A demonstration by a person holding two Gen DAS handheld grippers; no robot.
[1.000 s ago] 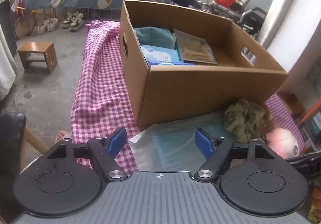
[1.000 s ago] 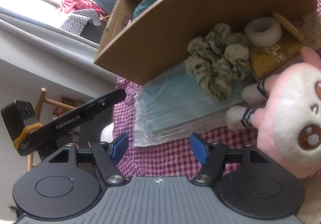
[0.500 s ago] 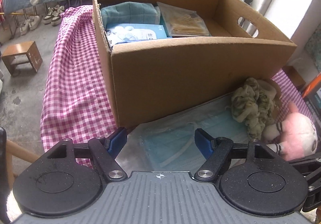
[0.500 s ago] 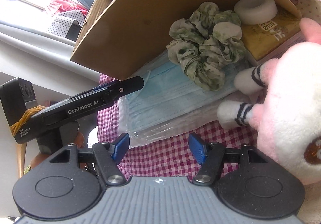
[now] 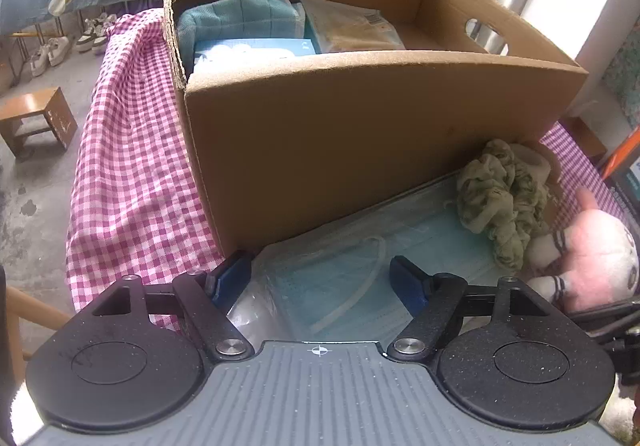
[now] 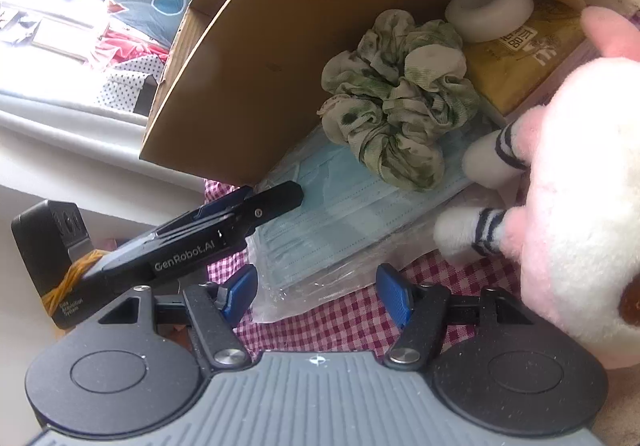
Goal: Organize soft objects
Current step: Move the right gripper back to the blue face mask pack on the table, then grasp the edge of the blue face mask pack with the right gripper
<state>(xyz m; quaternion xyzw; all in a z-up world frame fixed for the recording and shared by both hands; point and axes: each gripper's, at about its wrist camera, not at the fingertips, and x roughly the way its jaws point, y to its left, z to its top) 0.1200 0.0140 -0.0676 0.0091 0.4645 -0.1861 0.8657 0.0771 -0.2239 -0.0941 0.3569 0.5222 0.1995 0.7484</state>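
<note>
Hard to see much inside the cardboard box (image 5: 360,134): its near wall hides most of it, so only the tops of 3 things show, a teal cloth (image 5: 240,16), a blue-white pack (image 5: 256,50) and a yellowish packet (image 5: 348,26). In front of the box on the pink checked tablecloth (image 5: 132,150) there's 1 clear bag of blue face masks (image 6: 340,214), partly under 1 green scrunchie (image 6: 396,102). How many masks are in the bag I can't count. 1 pink and white plush toy (image 6: 572,174) is cut off at the right edge. Behind the scrunchie sit 1 white foam ring (image 6: 490,8) and 1 yellow packet (image 6: 524,58), its print too blurry to read.

Both tongs are released: left gripper (image 5: 322,276) straddles the mask bag's corner without pinching, right gripper (image 6: 316,294) hangs over the bag's near edge, nothing grasped.
</note>
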